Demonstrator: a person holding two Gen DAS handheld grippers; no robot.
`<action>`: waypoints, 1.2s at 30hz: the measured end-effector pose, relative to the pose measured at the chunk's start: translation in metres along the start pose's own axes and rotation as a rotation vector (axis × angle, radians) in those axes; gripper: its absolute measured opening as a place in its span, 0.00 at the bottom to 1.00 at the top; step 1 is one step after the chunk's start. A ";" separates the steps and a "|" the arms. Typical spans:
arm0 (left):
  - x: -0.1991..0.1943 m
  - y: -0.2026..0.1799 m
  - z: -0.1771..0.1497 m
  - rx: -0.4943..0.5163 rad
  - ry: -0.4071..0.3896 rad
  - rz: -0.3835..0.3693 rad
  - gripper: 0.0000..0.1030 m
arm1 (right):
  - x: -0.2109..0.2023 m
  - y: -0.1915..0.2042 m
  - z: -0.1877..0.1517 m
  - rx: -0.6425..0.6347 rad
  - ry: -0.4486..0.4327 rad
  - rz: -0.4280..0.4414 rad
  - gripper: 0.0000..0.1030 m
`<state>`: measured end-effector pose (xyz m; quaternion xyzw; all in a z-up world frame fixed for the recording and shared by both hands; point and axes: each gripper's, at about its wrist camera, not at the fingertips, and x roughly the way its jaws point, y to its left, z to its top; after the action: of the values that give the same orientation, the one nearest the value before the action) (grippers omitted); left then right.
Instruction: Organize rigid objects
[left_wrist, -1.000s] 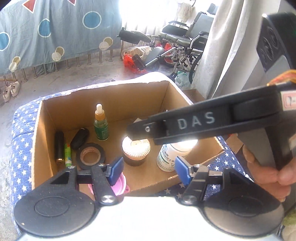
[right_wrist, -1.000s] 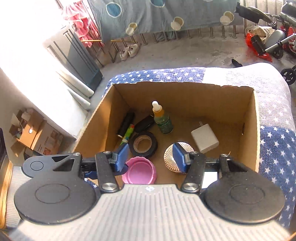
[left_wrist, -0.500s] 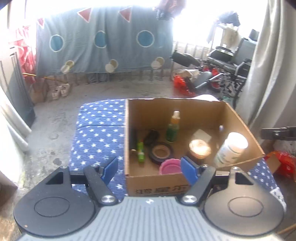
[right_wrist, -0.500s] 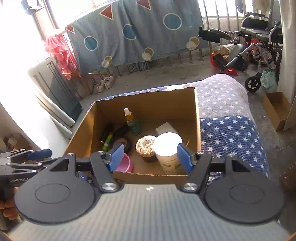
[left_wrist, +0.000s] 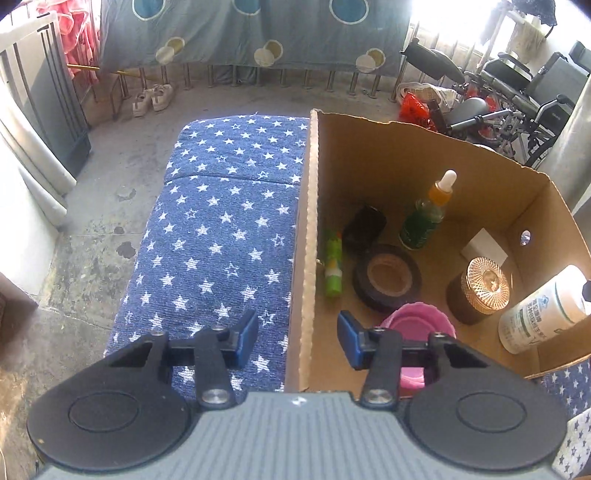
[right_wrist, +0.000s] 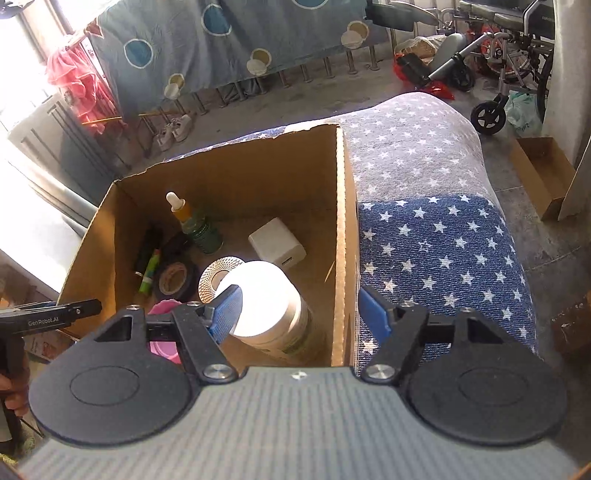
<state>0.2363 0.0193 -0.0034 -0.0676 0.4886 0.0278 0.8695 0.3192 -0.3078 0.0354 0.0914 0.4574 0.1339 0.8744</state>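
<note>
An open cardboard box sits on a blue star-patterned cushion. Inside are a green dropper bottle, a black tape roll, a pink bowl, a gold-lidded jar, a white charger, a green marker and a white bottle. My left gripper straddles the box's left wall, its jaws closing, pads clear of the cardboard. My right gripper straddles the right wall and the white bottle, jaws narrowing slightly, touching neither.
The cushion extends on both sides of the box. Around it is bare concrete floor, with shoes and a hanging blue sheet at the back, wheelchairs to the right and a small cardboard box on the floor.
Both grippers left the box interior, drew back, then dropped towards its side walls, the left to the left wall and the right to the right wall. The left jaws have narrowed.
</note>
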 end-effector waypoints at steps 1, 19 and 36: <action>0.003 0.000 -0.002 -0.002 0.007 -0.005 0.35 | -0.003 -0.002 -0.002 0.004 -0.011 0.003 0.64; -0.016 -0.006 -0.013 0.027 -0.048 0.001 0.15 | -0.026 -0.057 -0.041 0.164 -0.066 0.078 0.35; -0.048 -0.003 -0.041 0.019 -0.077 -0.043 0.18 | 0.027 -0.042 -0.039 0.074 0.048 0.032 0.21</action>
<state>0.1774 0.0108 0.0166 -0.0686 0.4533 0.0072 0.8887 0.3080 -0.3378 -0.0191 0.1275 0.4814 0.1332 0.8569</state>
